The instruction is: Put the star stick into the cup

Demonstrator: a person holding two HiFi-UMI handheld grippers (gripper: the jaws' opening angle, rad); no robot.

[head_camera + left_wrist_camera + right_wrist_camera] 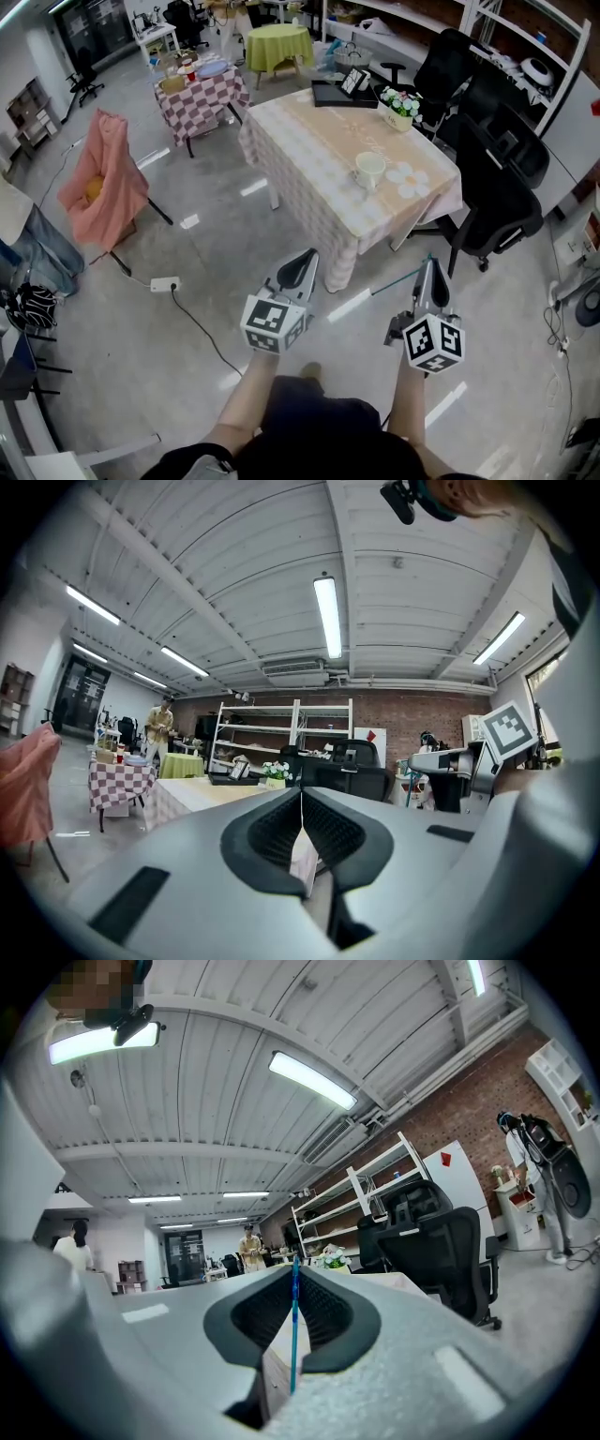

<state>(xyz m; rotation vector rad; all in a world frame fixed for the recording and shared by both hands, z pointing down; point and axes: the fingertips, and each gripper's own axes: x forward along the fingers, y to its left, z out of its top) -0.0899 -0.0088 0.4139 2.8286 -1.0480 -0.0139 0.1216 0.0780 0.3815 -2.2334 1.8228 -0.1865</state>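
Head view: my right gripper (430, 263) is clamped on the star stick (395, 281). The thin teal shaft juts out of the jaws toward 8 o'clock, over the floor (216, 281). In the right gripper view the same shaft (293, 1326) runs from 12 o'clock to 6 o'clock, pinched in the narrow seam between the 2 dark pads of that gripper (293, 1265). I cannot make out the star end in any view.

The cup (369, 171), white, stands upright on the surface (309, 141), near its front right edge and well apart from the stick. From the right gripper it lies at about 11 o'clock; from the left gripper (305, 255) at about 1 o'clock. A flower pot (401, 106) stands farther back on the same surface, at 1 o'clock from the cup.

The left gripper (302, 794) carries nothing, its 2 jaws meeting in a closed line.

The left forearm (248, 398) and right forearm (406, 408) reach forward side by side from 6 o'clock. Both grippers are held level above the floor, short of the surface's near corner, noses aimed toward 12 o'clock.
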